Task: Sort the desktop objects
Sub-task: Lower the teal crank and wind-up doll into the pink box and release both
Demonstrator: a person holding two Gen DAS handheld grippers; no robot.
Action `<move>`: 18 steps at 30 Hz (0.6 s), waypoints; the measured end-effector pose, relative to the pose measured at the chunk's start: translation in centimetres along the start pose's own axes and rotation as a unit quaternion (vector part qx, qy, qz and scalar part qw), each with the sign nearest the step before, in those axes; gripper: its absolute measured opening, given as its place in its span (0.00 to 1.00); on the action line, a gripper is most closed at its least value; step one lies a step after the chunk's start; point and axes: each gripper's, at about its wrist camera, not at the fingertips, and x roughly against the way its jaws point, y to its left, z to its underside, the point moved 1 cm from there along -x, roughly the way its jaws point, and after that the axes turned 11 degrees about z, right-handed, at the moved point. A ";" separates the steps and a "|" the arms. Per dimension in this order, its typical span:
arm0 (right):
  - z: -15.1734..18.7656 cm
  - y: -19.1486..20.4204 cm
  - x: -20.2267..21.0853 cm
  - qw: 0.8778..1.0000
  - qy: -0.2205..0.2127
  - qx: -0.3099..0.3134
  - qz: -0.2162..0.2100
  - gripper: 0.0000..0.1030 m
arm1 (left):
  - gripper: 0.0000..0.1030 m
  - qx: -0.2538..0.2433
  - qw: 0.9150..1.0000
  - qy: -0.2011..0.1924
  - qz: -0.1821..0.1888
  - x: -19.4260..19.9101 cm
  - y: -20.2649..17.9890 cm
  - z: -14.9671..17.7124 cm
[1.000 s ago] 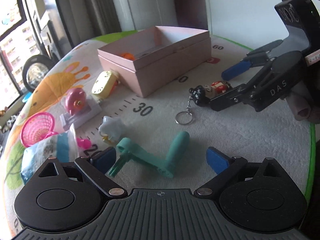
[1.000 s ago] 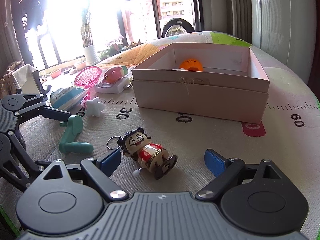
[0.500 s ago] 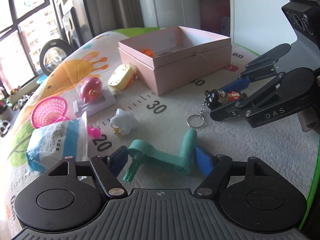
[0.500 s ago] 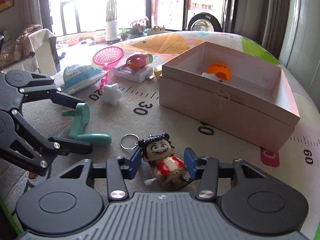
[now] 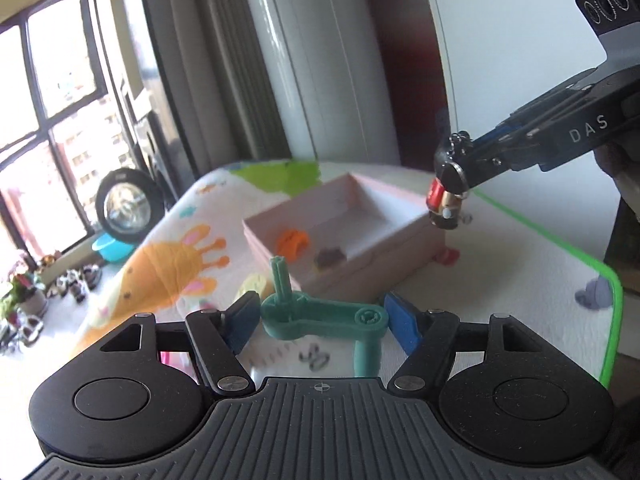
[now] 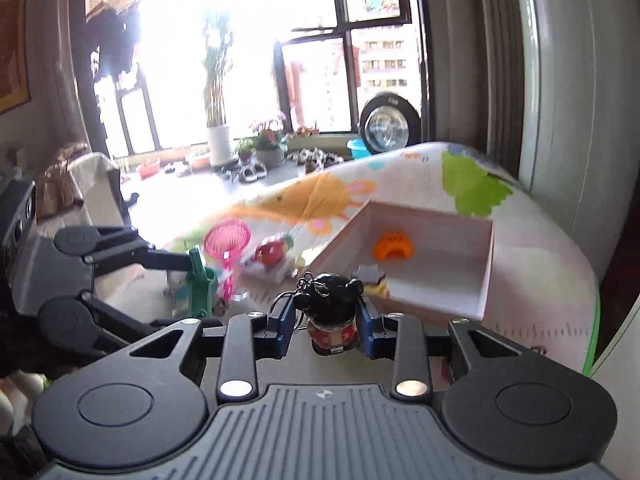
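Observation:
My left gripper (image 5: 320,318) is shut on a teal plastic crank handle (image 5: 320,316) and holds it in the air above the mat, short of the open pink box (image 5: 352,236). My right gripper (image 6: 326,322) is shut on a small doll keychain (image 6: 332,316) with black hair and a red body, also lifted; in the left wrist view it hangs near the box's right corner (image 5: 446,204). The box holds an orange toy (image 6: 392,246) and a small dark item (image 5: 330,258). The left gripper with the crank shows at the left of the right wrist view (image 6: 196,276).
On the printed play mat (image 5: 160,264) left of the box lie a pink basket (image 6: 227,238), a pink-red toy on a white base (image 6: 272,254) and a white star toy, blurred. The mat's green edge (image 5: 612,312) runs along the right. A wall and curtains stand behind.
Both grippers closed on their objects and lifted them off the mat: the left with the teal crank, the right with the doll keychain. Both have moved up toward the pink box.

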 end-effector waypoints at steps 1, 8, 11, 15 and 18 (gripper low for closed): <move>-1.5 -0.6 -0.5 1.000 -0.008 -0.004 0.005 0.31 | 0.72 -0.006 1.000 -0.014 0.002 -0.8 0.2 -1.5; -8.5 -5.3 -7.3 0.995 0.003 -0.062 0.075 0.56 | 0.92 0.039 0.998 -0.053 0.003 -9.1 3.9 -8.7; -8.1 -6.2 -8.4 0.994 0.007 -0.065 0.086 0.56 | 0.95 0.068 0.996 -0.049 -0.001 -8.5 5.2 -6.9; -6.2 -6.5 -9.0 0.994 0.013 -0.078 0.080 0.56 | 0.97 0.051 0.998 -0.013 -0.039 -6.6 4.7 -2.2; -4.8 -5.1 -9.5 0.995 0.023 -0.072 0.065 0.56 | 0.97 0.057 0.997 0.019 -0.050 -5.3 4.2 1.5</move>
